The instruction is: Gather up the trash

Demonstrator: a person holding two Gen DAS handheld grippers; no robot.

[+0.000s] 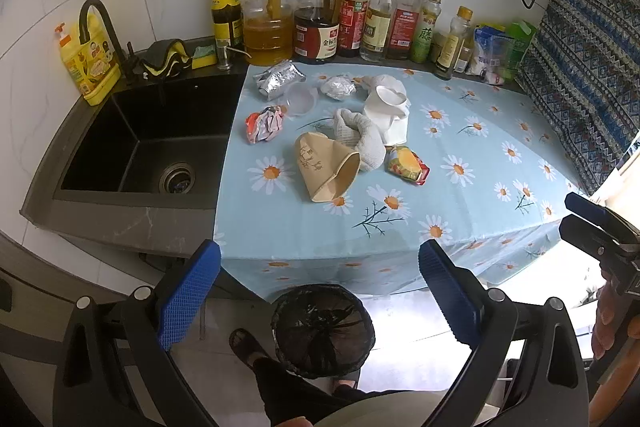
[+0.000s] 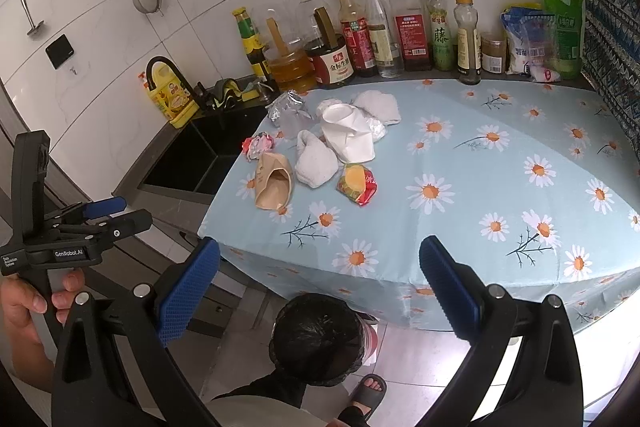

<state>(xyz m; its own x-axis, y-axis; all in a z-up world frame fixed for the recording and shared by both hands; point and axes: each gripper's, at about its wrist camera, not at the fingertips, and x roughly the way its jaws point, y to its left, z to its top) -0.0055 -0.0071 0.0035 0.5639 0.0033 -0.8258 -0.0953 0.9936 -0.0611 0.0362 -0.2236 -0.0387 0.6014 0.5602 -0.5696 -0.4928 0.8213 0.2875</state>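
Trash lies in a cluster on the daisy tablecloth (image 1: 460, 211): a crushed brown paper cup (image 1: 324, 167) (image 2: 274, 181), a crushed white paper cup (image 1: 390, 113) (image 2: 348, 133), a colourful snack wrapper (image 1: 408, 163) (image 2: 357, 183), a crumpled red and white wrapper (image 1: 266, 123) (image 2: 258, 143), a foil bag (image 1: 278, 79) (image 2: 286, 105), a foil ball (image 1: 338, 87), a clear plastic lid (image 1: 300, 99) and white tissues (image 1: 358, 139) (image 2: 316, 159). A bin with a black liner (image 1: 322, 331) (image 2: 318, 339) stands on the floor below the table's front edge. My left gripper (image 1: 320, 291) and my right gripper (image 2: 320, 283) are open, empty, above the bin, short of the trash.
A black sink (image 1: 148, 139) with a tap lies left of the table. Several oil and sauce bottles (image 1: 356, 11) line the back wall, with bags (image 2: 540, 35) at the right. A patterned cloth (image 1: 588, 59) hangs at the right. My feet stand beside the bin.
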